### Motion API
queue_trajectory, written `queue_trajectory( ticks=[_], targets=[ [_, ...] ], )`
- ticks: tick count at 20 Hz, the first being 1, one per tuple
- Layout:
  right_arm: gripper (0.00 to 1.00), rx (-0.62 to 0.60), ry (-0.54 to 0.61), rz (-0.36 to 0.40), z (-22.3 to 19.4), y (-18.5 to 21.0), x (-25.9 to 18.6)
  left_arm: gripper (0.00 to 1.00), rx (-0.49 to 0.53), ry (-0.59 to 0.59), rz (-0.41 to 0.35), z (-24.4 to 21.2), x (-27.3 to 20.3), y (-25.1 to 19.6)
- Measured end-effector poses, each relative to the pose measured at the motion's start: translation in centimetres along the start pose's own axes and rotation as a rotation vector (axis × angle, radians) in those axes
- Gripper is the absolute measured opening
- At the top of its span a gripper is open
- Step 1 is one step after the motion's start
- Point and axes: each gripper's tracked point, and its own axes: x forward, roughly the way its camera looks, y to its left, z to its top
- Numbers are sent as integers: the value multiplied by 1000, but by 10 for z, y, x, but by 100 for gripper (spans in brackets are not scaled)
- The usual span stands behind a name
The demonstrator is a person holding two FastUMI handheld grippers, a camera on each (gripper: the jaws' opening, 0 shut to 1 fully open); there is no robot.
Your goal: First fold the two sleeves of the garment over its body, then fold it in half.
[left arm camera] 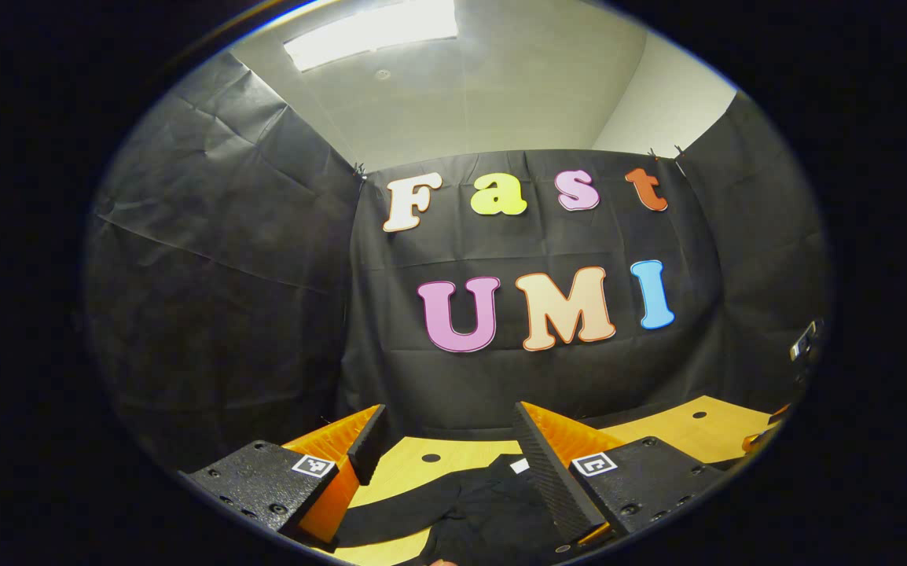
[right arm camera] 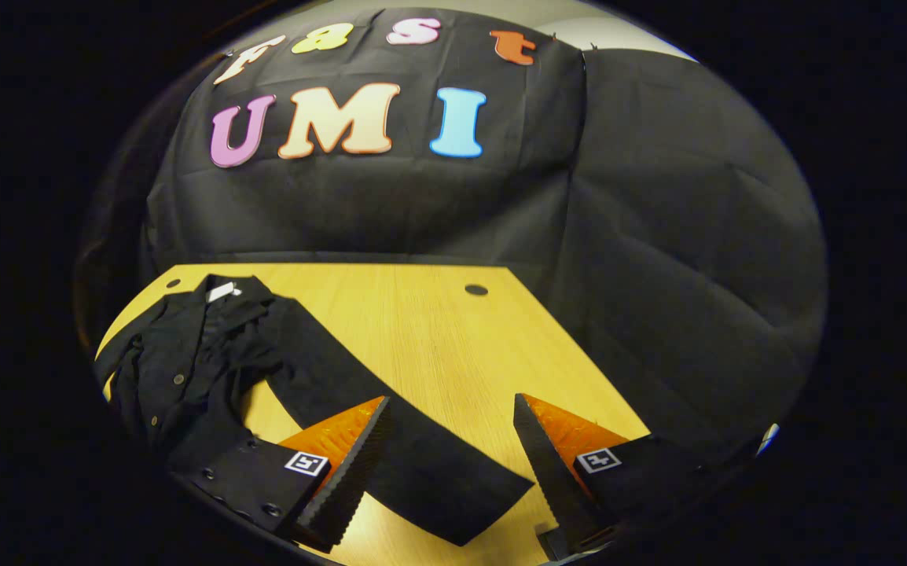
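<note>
A black button-up garment lies flat on the wooden table, collar with a white tag toward the far wall. Its one sleeve stretches out toward the near right. My right gripper hovers open above that sleeve's lower part, with the cuff end between and below its fingers. In the left gripper view the garment shows low down, collar tag near the right finger. My left gripper stands open above it, holding nothing.
The table has small dark holes near its far edge. Black cloth walls close the booth behind and on both sides. Bare wood lies to the right of the sleeve. Part of some gear shows at the far right of the left gripper view.
</note>
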Motion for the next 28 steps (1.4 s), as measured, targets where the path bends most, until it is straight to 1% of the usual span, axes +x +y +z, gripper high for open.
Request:
queue_trajectory(
  ticks=[6,9,11,12,13,14,15,16,17,18,20,21,23,24,28],
  targets=[
    [99,17,205,30,-65,-17,25,93,18,3,28,1,-7,-18],
    [100,37,274,55,-89,-23,32,94,27,7,39,-1,-11,-28],
    [99,57,314,79,-101,-23,34,93,31,9,45,-2,-15,-34],
    [100,61,336,92,-108,-22,35,93,33,11,47,-2,-17,-37],
    [95,55,373,104,-116,-22,33,93,34,13,50,-3,-19,-38],
    [92,47,353,110,-115,-24,34,93,35,13,53,-2,-20,-39],
    [94,42,350,126,-114,-21,36,93,35,11,55,-2,-22,-39],
    [92,26,335,142,-113,-19,34,93,35,9,54,-2,-22,-40],
    [71,12,324,162,-112,-13,36,93,34,10,51,-3,-21,-39],
    [50,12,321,165,-111,-10,36,94,32,12,51,-5,-19,-38],
    [8,18,333,138,-110,-11,32,94,26,16,51,-9,-18,-32],
    [3,38,343,144,-110,-7,32,93,22,13,51,-9,-15,-28],
    [5,117,311,154,-95,2,27,94,26,9,56,-9,-13,-15],
    [4,140,287,155,-84,5,26,93,28,1,67,-6,-12,-5],
    [3,142,222,162,-47,23,11,94,18,6,92,-12,-8,27]
  ],
)
